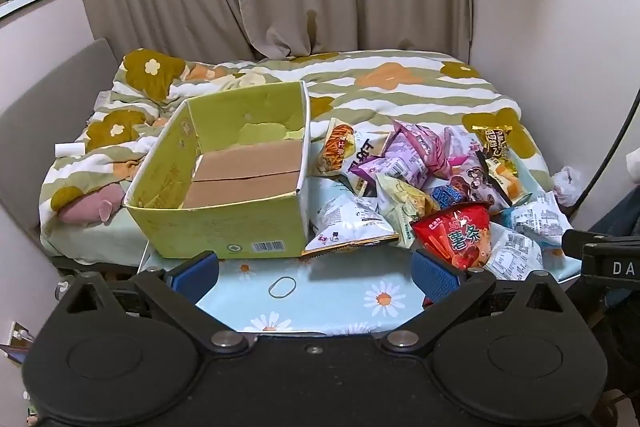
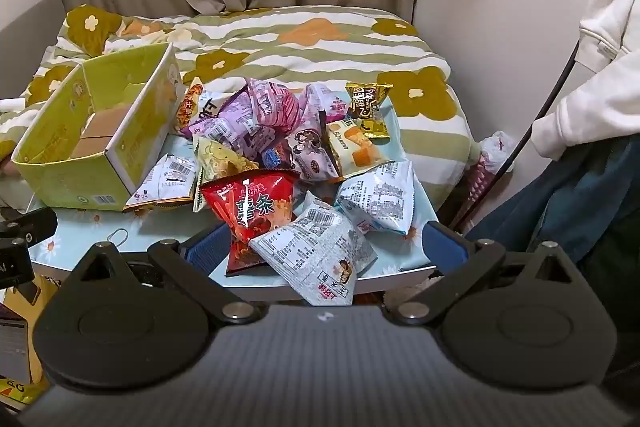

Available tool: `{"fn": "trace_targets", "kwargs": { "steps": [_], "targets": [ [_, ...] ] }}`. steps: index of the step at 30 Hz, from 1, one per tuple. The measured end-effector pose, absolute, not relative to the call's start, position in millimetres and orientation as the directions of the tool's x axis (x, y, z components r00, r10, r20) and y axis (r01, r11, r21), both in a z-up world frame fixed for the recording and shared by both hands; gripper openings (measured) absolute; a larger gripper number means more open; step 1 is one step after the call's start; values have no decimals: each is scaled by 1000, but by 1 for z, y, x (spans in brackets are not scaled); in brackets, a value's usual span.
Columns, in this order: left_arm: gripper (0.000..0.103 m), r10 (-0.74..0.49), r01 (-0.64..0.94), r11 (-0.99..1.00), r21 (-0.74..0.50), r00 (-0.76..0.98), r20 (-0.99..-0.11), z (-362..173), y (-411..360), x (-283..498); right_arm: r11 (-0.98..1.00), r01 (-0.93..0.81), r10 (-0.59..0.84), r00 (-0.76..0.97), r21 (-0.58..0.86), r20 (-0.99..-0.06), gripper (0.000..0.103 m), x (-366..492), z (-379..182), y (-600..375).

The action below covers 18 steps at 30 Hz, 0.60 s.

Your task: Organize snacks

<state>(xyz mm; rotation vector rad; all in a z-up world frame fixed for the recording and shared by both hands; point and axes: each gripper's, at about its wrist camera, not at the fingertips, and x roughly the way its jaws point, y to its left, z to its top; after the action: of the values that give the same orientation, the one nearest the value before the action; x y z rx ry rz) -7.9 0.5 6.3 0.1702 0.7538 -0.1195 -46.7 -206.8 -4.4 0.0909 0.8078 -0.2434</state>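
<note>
Floral table (image 1: 328, 291) beside quilted bed (image 1: 400, 95)

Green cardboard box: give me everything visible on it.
The green cardboard box is an open-topped, yellow-green printed carton with torn inner facing on its far wall and a barcode low on the near side. Brown bottom flaps lie closed; nothing shows inside. It sits upright on the floral table, left of the snack pile, with a white packet leaning against its right wall. Neither gripper touches it.
</note>
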Motion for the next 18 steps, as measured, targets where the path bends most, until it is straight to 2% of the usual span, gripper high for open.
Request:
{"fn": "trace_targets", "kwargs": {
  "steps": [18],
  "targets": [
    [103,-50,170,979,110,727,-685,8,-2,-10,970,244,-177,670,-12,-721,103,-46,-4,-208]
  ]
}}
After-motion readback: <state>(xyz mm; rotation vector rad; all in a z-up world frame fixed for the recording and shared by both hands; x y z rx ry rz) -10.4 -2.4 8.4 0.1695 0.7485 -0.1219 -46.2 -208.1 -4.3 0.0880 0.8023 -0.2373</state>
